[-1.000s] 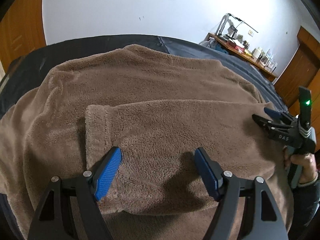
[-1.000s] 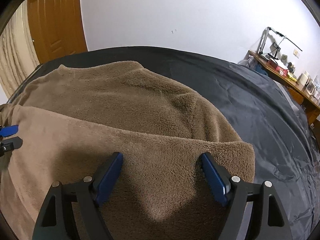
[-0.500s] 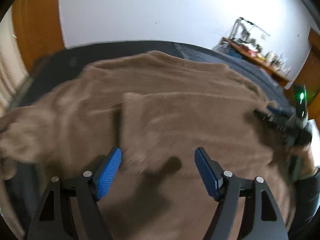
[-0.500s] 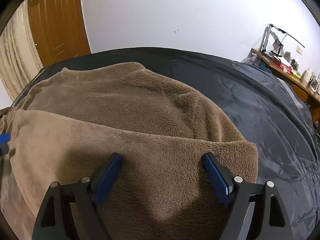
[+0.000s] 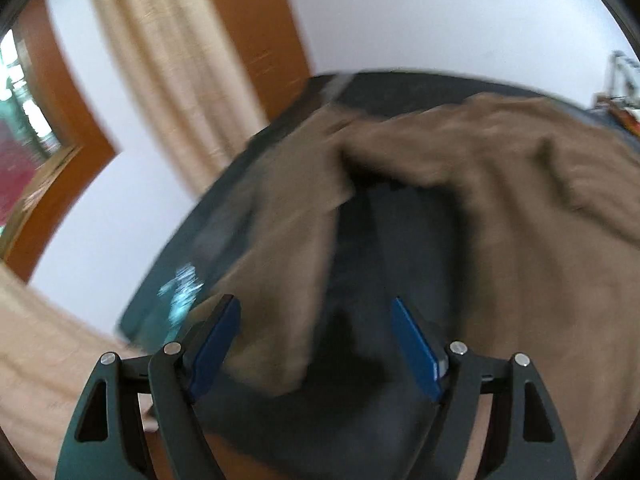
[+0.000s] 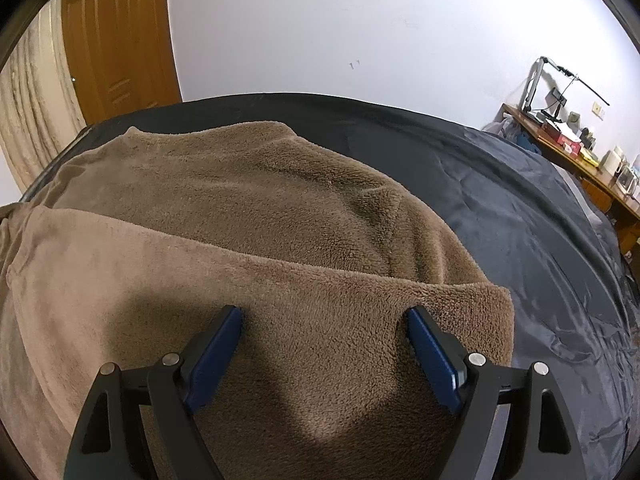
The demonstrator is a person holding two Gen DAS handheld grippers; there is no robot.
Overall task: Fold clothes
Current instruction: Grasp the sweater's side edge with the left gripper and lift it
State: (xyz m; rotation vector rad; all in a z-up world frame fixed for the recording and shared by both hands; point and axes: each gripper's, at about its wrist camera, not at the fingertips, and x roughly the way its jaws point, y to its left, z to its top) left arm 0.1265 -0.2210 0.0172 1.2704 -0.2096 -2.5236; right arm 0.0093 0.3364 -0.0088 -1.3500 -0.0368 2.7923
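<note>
A brown fleece garment (image 6: 248, 216) lies spread on a bed with a dark sheet (image 6: 520, 216). One sleeve is folded across its body, its cuff end at the right (image 6: 472, 304). My right gripper (image 6: 324, 344) is open and empty, just above that folded sleeve. In the blurred left wrist view my left gripper (image 5: 316, 340) is open and empty, over the other sleeve (image 5: 288, 240), which hangs loose toward the bed's left edge, with the garment's body (image 5: 540, 208) at the right.
A beige curtain (image 5: 172, 60) and a wooden door frame (image 5: 256, 16) stand left of the bed. A wooden door (image 6: 116, 40) is behind it. A desk with a lamp and clutter (image 6: 568, 140) runs along the right wall.
My left gripper has swung sharply left, from above the folded sleeve to the garment's other sleeve at the bed's left edge. My right gripper has barely moved.
</note>
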